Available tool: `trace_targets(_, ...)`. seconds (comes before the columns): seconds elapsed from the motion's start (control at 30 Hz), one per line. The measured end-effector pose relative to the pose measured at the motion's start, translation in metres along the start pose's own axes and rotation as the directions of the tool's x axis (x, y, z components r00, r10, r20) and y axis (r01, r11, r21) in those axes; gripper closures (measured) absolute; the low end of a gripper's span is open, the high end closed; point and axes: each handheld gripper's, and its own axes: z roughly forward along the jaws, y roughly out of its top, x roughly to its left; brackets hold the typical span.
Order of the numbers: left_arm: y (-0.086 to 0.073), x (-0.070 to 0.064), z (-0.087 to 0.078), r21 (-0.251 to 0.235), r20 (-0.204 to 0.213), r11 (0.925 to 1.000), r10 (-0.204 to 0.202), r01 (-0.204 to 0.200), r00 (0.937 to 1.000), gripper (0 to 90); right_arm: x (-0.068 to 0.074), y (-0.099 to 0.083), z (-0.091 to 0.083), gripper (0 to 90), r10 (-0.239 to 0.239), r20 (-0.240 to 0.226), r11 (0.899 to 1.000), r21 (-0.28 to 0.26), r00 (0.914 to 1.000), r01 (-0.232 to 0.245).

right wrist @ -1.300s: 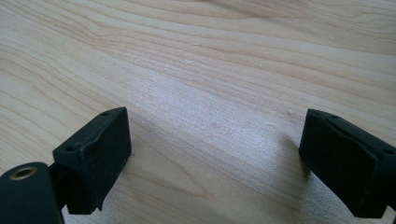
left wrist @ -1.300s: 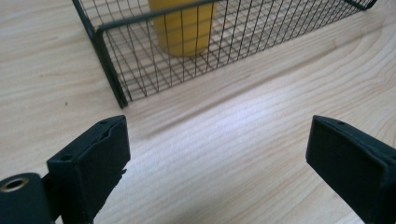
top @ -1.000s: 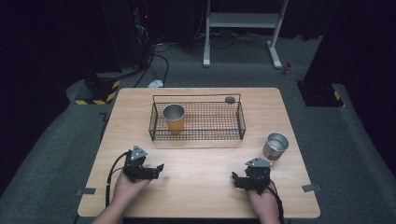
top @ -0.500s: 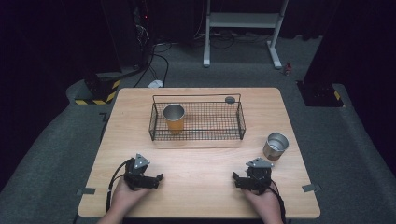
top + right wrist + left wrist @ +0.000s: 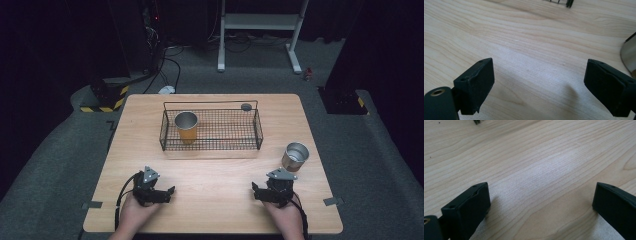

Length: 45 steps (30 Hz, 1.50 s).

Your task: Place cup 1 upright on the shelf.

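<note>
A black wire basket point(image 5: 210, 129) stands at the middle of the wooden table point(image 5: 220, 170). An orange cup with a metal rim point(image 5: 186, 127) stands upright inside the basket's left end. A silver metal cup point(image 5: 295, 157) stands on the table to the right of the basket; its edge point(image 5: 629, 53) shows in the right gripper view. My left gripper point(image 5: 161, 192) rests low near the front left, open, with bare wood between its jaws point(image 5: 537, 202). My right gripper point(image 5: 265, 192) rests near the front right, just in front of the silver cup, open and empty point(image 5: 539, 82).
A small dark round object point(image 5: 246, 106) lies at the basket's far right corner. Bits of tape point(image 5: 92, 205) mark the table's front corners. Beyond the table are a white frame stand point(image 5: 260, 30), cables and a yellow-black striped block point(image 5: 107, 102) on the floor.
The left gripper has shifted slightly toward the front edge and turned a little. The right gripper has hardly moved. Both cups stay where they were.
</note>
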Motion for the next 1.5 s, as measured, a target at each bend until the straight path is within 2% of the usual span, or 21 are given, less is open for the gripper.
trace_targets(0.23, 0.000, 0.000, 0.000, 0.001, 0.003, 1.0000, -0.001, 0.001, 1.0000, 1.5, -0.007, 0.000, -0.005, 9.7, -0.012, 0.018, 1.000, -0.026, 0.9998, 0.013)
trace_targets(0.43, 0.000, 0.002, 0.000, 0.000, 0.012, 1.0000, 0.000, 0.000, 0.9999, 2.1, -0.017, -0.001, -0.011, 10.3, -0.002, 0.031, 0.999, -0.042, 0.9995, 0.003)
trace_targets(0.57, 0.000, 0.002, 0.000, 0.000, 0.012, 1.0000, 0.000, 0.000, 0.9999, 2.1, -0.023, -0.004, -0.015, 10.4, 0.024, 0.050, 0.999, -0.049, 0.9985, -0.021)
trace_targets(0.83, 0.000, 0.002, 0.000, 0.000, 0.012, 1.0000, 0.000, 0.000, 0.9999, 2.1, -0.034, -0.009, -0.020, 11.3, 0.045, 0.084, 0.998, -0.056, 0.9955, -0.040)
trace_targets(1.23, 0.000, 0.002, 0.000, 0.000, 0.011, 1.0000, 0.000, 0.000, 0.9999, 2.1, -0.056, -0.014, -0.029, 12.7, 0.094, 0.145, 0.994, -0.065, 0.9849, -0.086)
trace_targets(1.33, 0.000, 0.002, 0.000, 0.000, 0.011, 1.0000, 0.000, 0.000, 0.9999, 2.1, -0.062, -0.016, -0.032, 12.7, 0.091, 0.175, 0.995, -0.065, 0.9804, -0.081)
trace_targets(1.5, 0.000, 0.002, 0.000, 0.001, 0.012, 1.0000, 0.001, -0.001, 0.9999, 2.0, -0.071, -0.018, -0.033, 12.7, 0.124, 0.184, 0.991, -0.077, 0.9751, -0.112)
